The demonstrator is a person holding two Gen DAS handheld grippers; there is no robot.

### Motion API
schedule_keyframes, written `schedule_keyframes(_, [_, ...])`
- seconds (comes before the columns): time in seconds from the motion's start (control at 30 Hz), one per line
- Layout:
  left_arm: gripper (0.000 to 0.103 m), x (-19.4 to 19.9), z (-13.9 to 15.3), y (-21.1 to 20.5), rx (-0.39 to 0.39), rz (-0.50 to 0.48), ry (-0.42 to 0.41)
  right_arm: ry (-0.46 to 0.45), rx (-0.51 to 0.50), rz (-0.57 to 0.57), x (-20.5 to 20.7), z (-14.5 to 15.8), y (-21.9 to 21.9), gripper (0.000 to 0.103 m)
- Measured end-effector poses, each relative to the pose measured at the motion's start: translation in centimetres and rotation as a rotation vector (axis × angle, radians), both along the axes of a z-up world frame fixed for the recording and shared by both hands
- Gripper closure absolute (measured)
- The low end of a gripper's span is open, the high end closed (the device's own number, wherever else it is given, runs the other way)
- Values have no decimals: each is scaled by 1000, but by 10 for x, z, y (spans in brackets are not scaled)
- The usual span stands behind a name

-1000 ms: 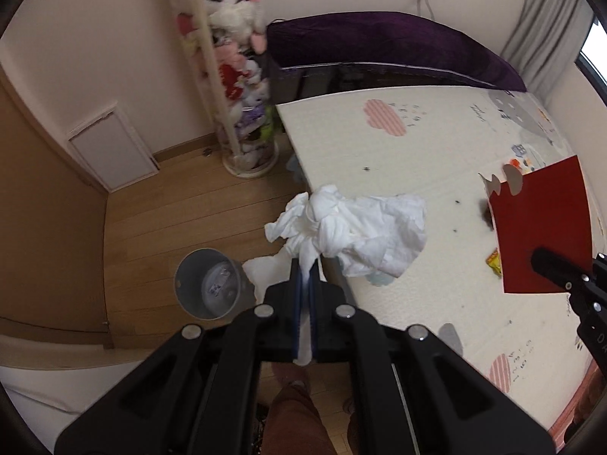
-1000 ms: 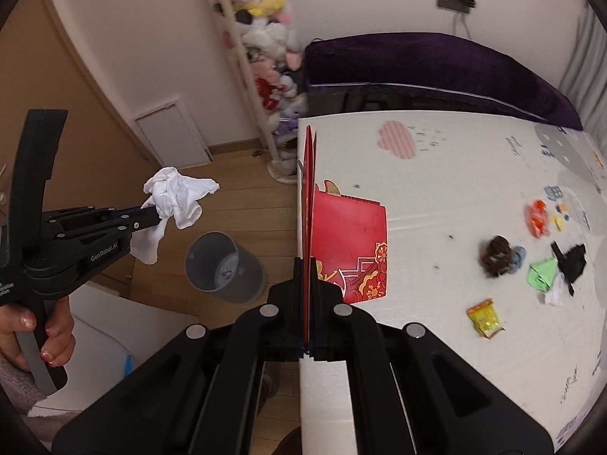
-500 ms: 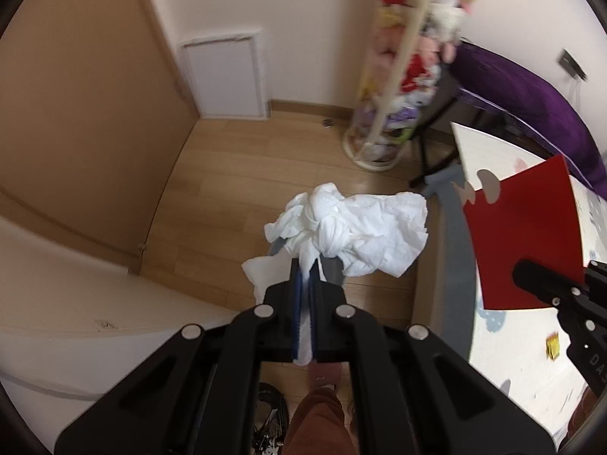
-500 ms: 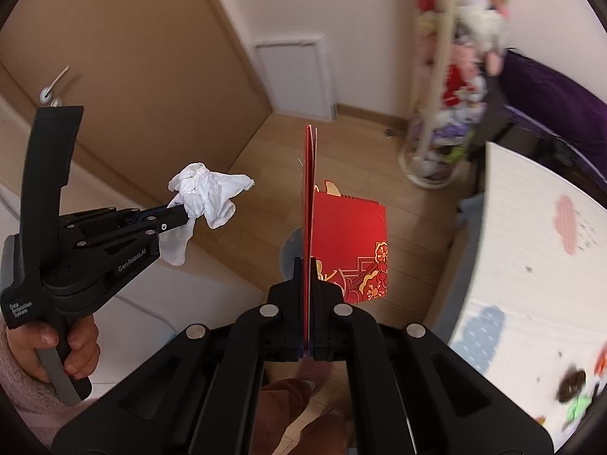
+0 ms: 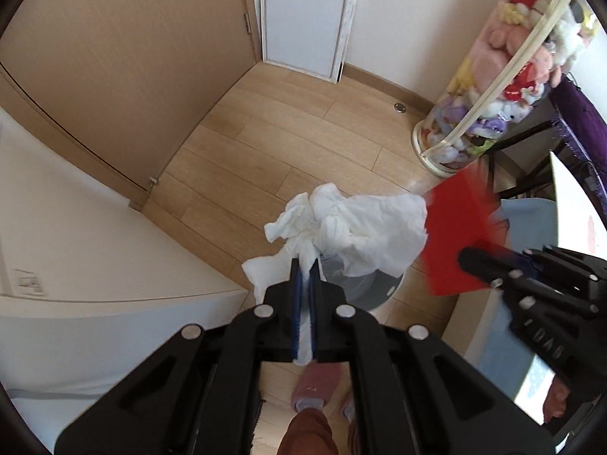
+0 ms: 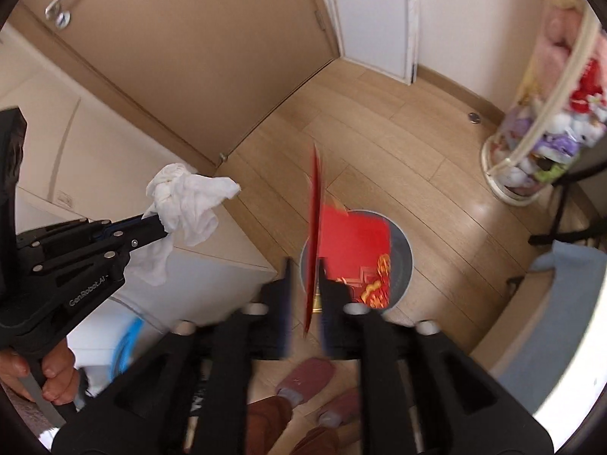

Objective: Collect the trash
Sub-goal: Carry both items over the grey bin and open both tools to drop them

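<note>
My left gripper (image 5: 303,265) is shut on a crumpled white tissue (image 5: 360,227), which hangs above the grey bin (image 5: 364,288) on the floor. From the right wrist view, that left gripper (image 6: 159,227) and its tissue (image 6: 186,204) sit to the left of the bin (image 6: 402,261). My right gripper (image 6: 303,265) points down over the bin. Its jaws are opening, and a red folded card (image 6: 353,242) stands loose between them, blurred. The left wrist view shows the same red card (image 5: 455,235) at the right gripper (image 5: 474,259).
A white cabinet (image 5: 95,246) stands left of the bin, with a brown door (image 6: 189,57) behind it. A clear tube of plush toys (image 5: 493,94) rises at the right. A blue cloth (image 6: 561,303) hangs at the table edge. The person's pink slippers (image 6: 307,379) are below.
Both grippers have swung from the table to the floor and dropped over the grey bin. The right jaws have parted around the red card. The left stays shut on the tissue.
</note>
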State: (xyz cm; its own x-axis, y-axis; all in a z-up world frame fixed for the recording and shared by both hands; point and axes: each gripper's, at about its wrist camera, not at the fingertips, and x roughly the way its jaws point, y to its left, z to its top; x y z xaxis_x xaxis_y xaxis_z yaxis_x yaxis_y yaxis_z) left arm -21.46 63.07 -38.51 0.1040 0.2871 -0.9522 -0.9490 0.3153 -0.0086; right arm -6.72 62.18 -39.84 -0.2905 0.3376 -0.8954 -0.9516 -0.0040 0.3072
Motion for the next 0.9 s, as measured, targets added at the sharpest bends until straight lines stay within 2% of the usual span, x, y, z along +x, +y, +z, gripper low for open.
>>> schedule_keyframes(0.03, [99, 1, -9, 2, -2, -1, 9, -17, 9, 9, -4, -8, 3, 51])
schedule_keyframes(0.07, [99, 3, -18, 4, -9, -1, 14, -31, 18, 19, -6, -17, 5, 50])
schedule_keyframes(0.2, [99, 8, -43, 10, -42, -3, 17, -23, 2, -2, -1, -38, 9, 50])
schedule_keyframes(0.5, [99, 35, -61, 7, -42, -74, -5, -28, -35, -114, 33, -46, -17, 50])
schedule_keyframes(0.57, [94, 43, -64, 5, -33, -89, -14, -36, -36, -131, 42, -47, -22, 50])
schedule_keyframes(0.6, [90, 46, -66, 4, -36, -99, -14, -40, -36, -138, 47, -48, -24, 50])
schedule_keyframes(0.63, [73, 50, -69, 4, -41, -108, -9, -48, -36, -145, 50, -48, -27, 50])
schedule_keyframes(0.67, [62, 53, -71, 2, -40, -114, -3, -54, -35, -151, 53, -49, -29, 50])
schedule_keyframes(0.7, [43, 56, -70, 0, -29, -116, 3, -60, -35, -159, 55, -48, -32, 49])
schedule_keyframes(0.73, [37, 59, -68, -3, -12, -120, 8, -61, -36, -167, 58, -49, -34, 50])
schedule_keyframes(0.9, [33, 67, -57, -12, -13, -153, 24, -61, -41, -208, 66, -42, -46, 49])
